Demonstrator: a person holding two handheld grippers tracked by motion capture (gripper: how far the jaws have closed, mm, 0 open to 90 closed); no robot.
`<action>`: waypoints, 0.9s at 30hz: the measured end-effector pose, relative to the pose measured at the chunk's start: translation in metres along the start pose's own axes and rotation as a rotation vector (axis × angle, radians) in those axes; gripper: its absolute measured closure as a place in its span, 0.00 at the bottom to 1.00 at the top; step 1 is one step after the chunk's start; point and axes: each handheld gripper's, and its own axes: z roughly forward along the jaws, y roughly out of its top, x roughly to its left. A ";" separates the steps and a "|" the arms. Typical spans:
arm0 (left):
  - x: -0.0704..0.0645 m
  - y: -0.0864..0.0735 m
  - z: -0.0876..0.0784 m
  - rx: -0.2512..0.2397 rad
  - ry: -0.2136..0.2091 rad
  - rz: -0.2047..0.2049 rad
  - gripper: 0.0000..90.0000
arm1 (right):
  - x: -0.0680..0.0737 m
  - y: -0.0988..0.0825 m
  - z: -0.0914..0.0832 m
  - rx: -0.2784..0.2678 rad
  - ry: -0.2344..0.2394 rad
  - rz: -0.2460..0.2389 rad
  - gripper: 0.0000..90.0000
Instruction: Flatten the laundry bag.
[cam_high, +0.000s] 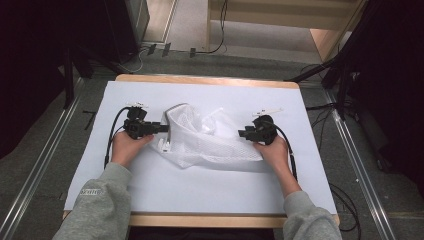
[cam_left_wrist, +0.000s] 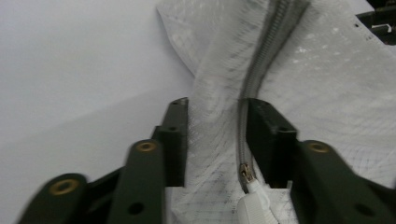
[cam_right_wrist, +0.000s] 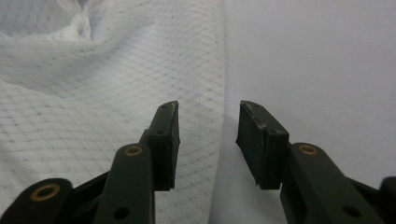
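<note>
White mesh bag (cam_high: 205, 137) lies mid-counter (cam_high: 150, 195), left gripper (cam_left_wrist: 215, 140) fingers apart around its zipper (cam_left_wrist: 261, 60) strip, right gripper (cam_right_wrist: 208, 135) fingers apart over its edge; loose mesh could slip or bunch when clamped.

Mesh laundry bag (cam_left_wrist: 327, 93) cut off by top and right edges in left gripper view; zipper pull (cam_left_wrist: 254, 205) cut by bottom edge; left tongs (cam_left_wrist: 212, 140) blurred at base.

White table cover (cam_high: 210, 190), grey floor (cam_high: 45, 165)
</note>
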 end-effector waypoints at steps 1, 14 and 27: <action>0.000 0.000 0.001 0.013 0.003 0.000 0.79 | 0.002 0.000 0.003 0.011 -0.010 -0.013 0.71; -0.001 -0.005 -0.007 0.042 -0.038 -0.042 1.00 | 0.005 0.005 -0.001 0.014 -0.058 -0.034 1.00; -0.025 -0.038 -0.040 0.049 -0.065 -0.066 1.00 | -0.024 0.008 -0.016 -0.011 -0.109 0.013 1.00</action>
